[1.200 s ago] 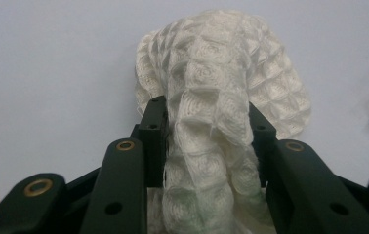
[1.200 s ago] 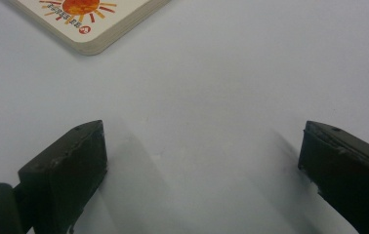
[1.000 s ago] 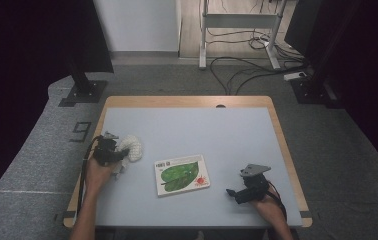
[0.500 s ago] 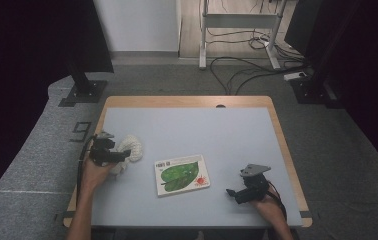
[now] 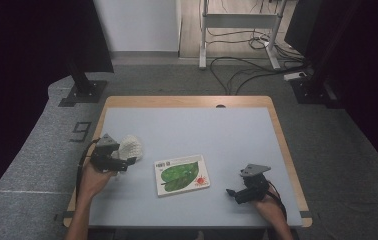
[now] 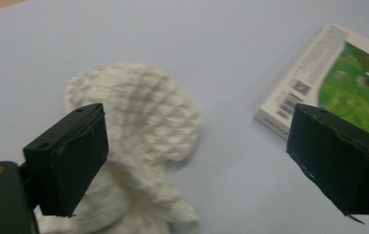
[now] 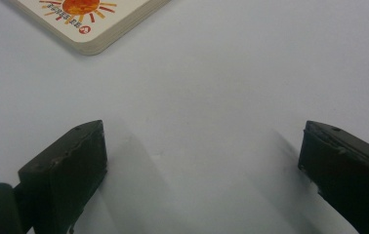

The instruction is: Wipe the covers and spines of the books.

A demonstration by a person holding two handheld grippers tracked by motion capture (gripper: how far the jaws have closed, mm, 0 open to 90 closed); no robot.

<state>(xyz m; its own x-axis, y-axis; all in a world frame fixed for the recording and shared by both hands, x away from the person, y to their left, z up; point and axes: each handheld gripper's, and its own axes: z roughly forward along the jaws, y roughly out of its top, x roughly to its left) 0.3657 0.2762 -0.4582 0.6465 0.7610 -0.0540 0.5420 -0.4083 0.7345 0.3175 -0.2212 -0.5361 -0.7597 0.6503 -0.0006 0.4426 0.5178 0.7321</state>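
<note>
Left of the book [image 5: 182,174], the left gripper [image 5: 127,161] hangs over the white waffle-knit cloth [image 5: 130,147], which lies crumpled on the grey table [image 5: 202,130]. Its jaws have just been opening and now stand wide, the cloth below and between them but pressed by neither pad, so it looks like a release, the cloth left clear of the book. The book lies flat, green leaf cover up, near the table's front middle. Right of the book, the right gripper [image 5: 233,193] rests low near the table's surface, jaws spread wide on nothing, pointed toward the book's sun-printed corner, likely waiting its turn.
</note>
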